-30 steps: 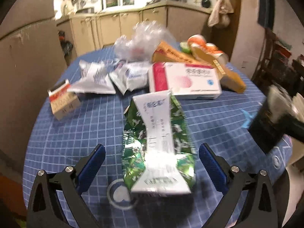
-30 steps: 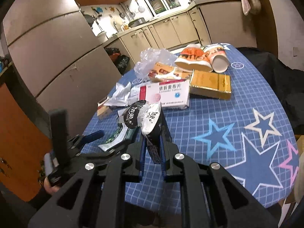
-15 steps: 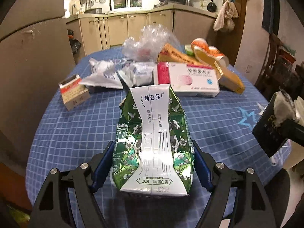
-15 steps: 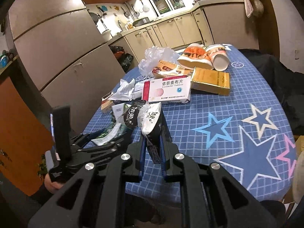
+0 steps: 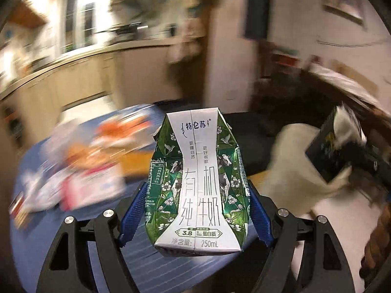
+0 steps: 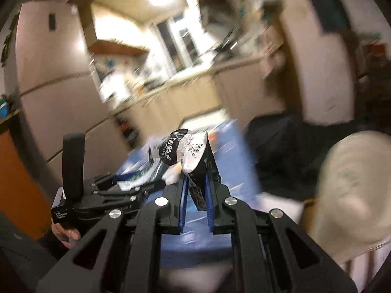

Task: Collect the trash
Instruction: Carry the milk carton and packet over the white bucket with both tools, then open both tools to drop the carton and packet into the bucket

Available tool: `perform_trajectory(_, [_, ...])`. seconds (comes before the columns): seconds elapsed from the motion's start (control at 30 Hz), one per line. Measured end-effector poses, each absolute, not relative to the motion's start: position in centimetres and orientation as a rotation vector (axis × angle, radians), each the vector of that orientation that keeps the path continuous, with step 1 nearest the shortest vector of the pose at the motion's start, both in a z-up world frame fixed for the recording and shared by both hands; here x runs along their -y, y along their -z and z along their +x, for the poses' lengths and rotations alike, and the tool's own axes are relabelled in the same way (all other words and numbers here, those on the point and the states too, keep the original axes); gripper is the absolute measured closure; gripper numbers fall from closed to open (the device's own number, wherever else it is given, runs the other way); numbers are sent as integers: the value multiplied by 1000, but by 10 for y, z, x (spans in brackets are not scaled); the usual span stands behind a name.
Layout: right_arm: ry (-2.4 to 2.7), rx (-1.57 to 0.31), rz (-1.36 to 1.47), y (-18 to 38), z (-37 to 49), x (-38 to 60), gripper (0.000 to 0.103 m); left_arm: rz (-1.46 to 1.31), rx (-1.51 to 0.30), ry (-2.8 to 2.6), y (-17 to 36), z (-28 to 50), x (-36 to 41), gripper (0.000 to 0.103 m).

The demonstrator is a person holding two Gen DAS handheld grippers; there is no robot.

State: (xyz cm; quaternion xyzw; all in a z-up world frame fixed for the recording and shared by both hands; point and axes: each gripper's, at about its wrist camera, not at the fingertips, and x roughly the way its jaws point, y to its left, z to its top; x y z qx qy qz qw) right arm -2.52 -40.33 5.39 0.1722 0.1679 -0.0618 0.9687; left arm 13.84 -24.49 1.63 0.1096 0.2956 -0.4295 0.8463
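A flattened green and white milk carton [image 5: 196, 183] sits lifted off the table between the blue pads of my left gripper [image 5: 196, 213], which is shut on it. My right gripper [image 6: 196, 196] is shut on a black and white crumpled wrapper [image 6: 189, 157] that sticks up from its fingers. The same wrapper [image 5: 334, 144] shows at the right edge of the left wrist view. The left gripper [image 6: 117, 195], held in a hand [image 6: 64, 234], appears at the lower left of the right wrist view. Both views are blurred by motion.
The blue checked table [image 5: 73, 234] lies below, with a blurred heap of boxes and packets [image 5: 80, 171] at its left. A pale bag-like shape [image 6: 352, 210] is at the right, also seen as pale bag [image 5: 290, 168]. Kitchen cabinets [image 5: 85, 83] stand behind.
My left gripper closed on the milk carton and lifted it off the table. Both grippers rose and swung to the right, away from the pile, the right one still holding the wrapper.
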Motion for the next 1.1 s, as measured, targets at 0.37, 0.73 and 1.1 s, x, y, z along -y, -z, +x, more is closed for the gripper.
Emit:
perform_trajectory(0.37, [552, -393, 340, -48, -80, 540, 91, 350, -616, 1367, -36, 80, 468, 25])
perform_trajectory(0.73, [652, -559, 409, 2, -70, 608, 91, 494, -691, 1408, 30, 81, 552, 25])
perform_trajectory(1.1, [665, -605, 435, 19, -63, 618, 91, 559, -698, 1328, 51, 88, 576, 25])
